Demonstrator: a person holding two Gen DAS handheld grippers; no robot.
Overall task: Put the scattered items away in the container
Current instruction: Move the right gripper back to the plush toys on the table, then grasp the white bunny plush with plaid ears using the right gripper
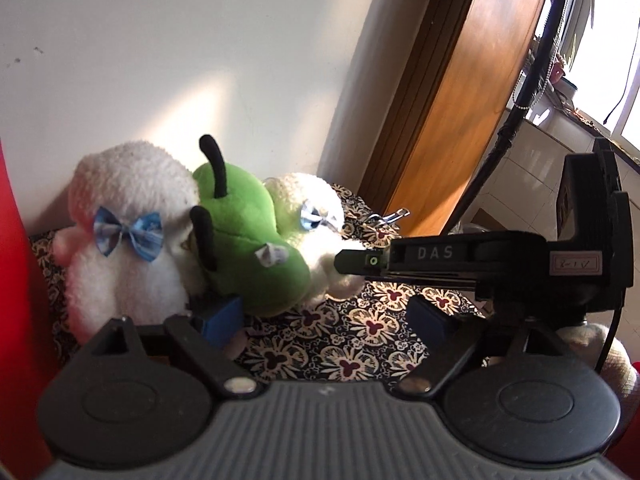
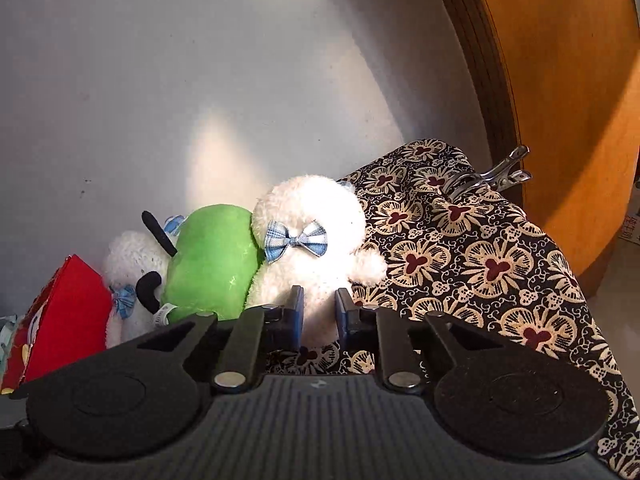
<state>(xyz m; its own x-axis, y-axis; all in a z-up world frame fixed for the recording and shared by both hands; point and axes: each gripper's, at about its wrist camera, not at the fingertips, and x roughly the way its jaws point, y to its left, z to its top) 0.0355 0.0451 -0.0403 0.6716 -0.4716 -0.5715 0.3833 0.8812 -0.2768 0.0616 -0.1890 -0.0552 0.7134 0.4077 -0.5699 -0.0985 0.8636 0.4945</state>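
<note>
Bear (image 2: 312, 240) between right tongs (image 2: 319, 312)

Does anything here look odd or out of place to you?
The green plush toy is wedged tilted between two white plush bears, not upright. A metal clip pinches the patterned cloth at the far edge, bunching it. Nothing looks spilled or damaged.
</note>
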